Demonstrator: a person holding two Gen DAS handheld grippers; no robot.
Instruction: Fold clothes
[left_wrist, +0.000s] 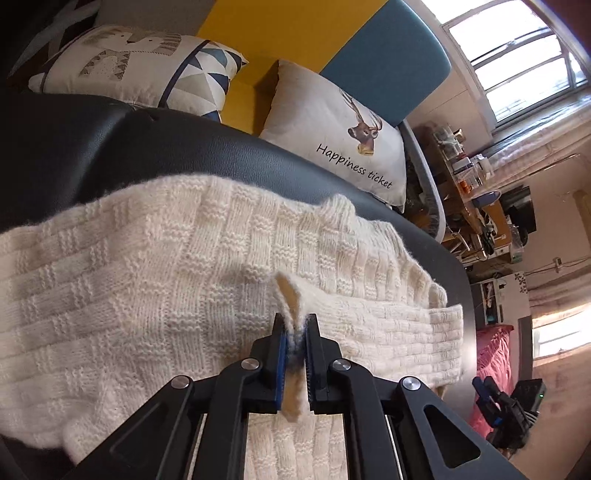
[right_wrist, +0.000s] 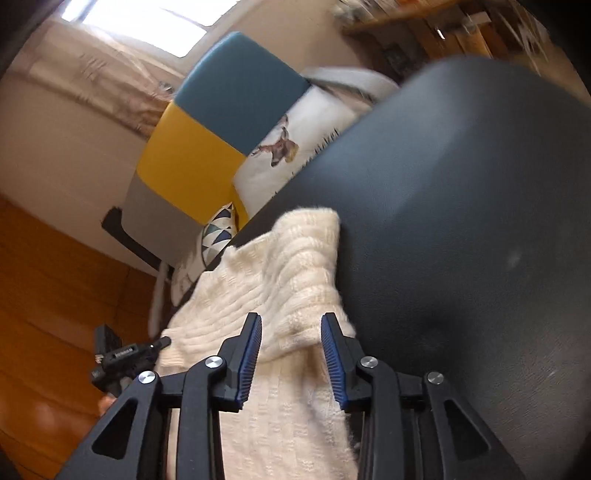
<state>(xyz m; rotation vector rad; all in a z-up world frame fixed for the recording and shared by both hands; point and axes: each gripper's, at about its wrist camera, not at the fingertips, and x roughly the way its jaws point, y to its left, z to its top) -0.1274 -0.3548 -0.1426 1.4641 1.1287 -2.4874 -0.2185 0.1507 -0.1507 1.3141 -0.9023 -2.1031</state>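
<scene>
left gripper (left_wrist: 296, 334) sits at the bottom middle of its picture, pressed together on a pinched-up fold of the white knit sweater (left_wrist: 166, 273). the sweater lies spread over the black seat (left_wrist: 155, 147), filling the middle and left of the frame. a deer pillow (left_wrist: 332, 136) leans at the upper middle, and a bear pillow (left_wrist: 125, 62) at the upper left. right gripper (right_wrist: 291, 332) is at the bottom middle of its own picture, fingers spread wide, with the sweater (right_wrist: 280, 266) bunched between them. the black seat (right_wrist: 461, 221) fills the right side there.
</scene>
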